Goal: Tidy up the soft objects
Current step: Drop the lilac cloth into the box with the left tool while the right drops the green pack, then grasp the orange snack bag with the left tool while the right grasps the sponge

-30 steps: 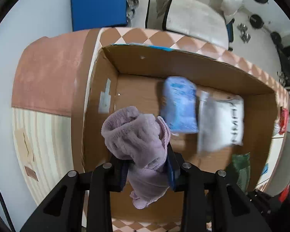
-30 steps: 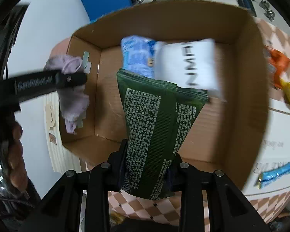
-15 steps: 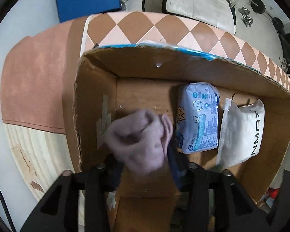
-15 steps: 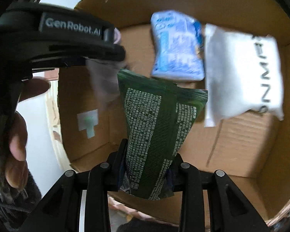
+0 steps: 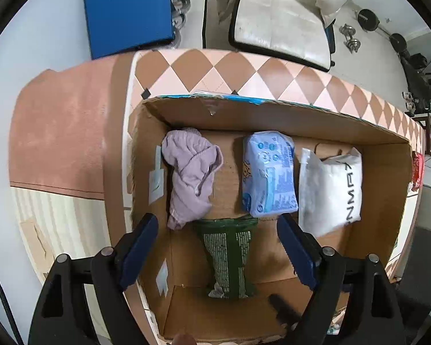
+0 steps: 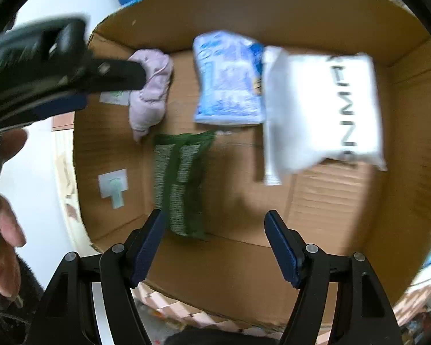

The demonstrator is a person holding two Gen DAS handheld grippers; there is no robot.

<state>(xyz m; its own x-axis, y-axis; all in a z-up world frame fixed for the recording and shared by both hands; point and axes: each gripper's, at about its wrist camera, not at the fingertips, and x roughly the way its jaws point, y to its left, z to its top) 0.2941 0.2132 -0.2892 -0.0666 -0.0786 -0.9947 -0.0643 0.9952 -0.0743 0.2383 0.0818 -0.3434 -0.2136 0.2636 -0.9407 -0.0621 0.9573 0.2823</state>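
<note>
A cardboard box [image 5: 273, 115] [image 6: 402, 143] holds four soft things. A lilac cloth [image 5: 191, 172] [image 6: 150, 86] lies at its left end. A blue-white pack [image 5: 268, 172] [image 6: 228, 80] lies in the middle and a white pouch [image 5: 330, 187] [image 6: 321, 106] to its right. A dark green packet [image 5: 228, 256] [image 6: 181, 184] lies near the front wall. My left gripper [image 5: 218, 247] is open and empty above the box. My right gripper [image 6: 215, 241] is open and empty above the green packet's near end.
The box sits on a table with a diamond-patterned cloth [image 5: 215, 69]. A blue panel [image 5: 126, 8] and a padded chair [image 5: 281, 28] stand beyond it. The left gripper's body [image 6: 43, 66] and the hand holding it fill the right wrist view's left side.
Both grippers opened. The lilac cloth dropped from the left gripper and the green packet from the right gripper; both now lie on the box floor. Both grippers pulled back up.
</note>
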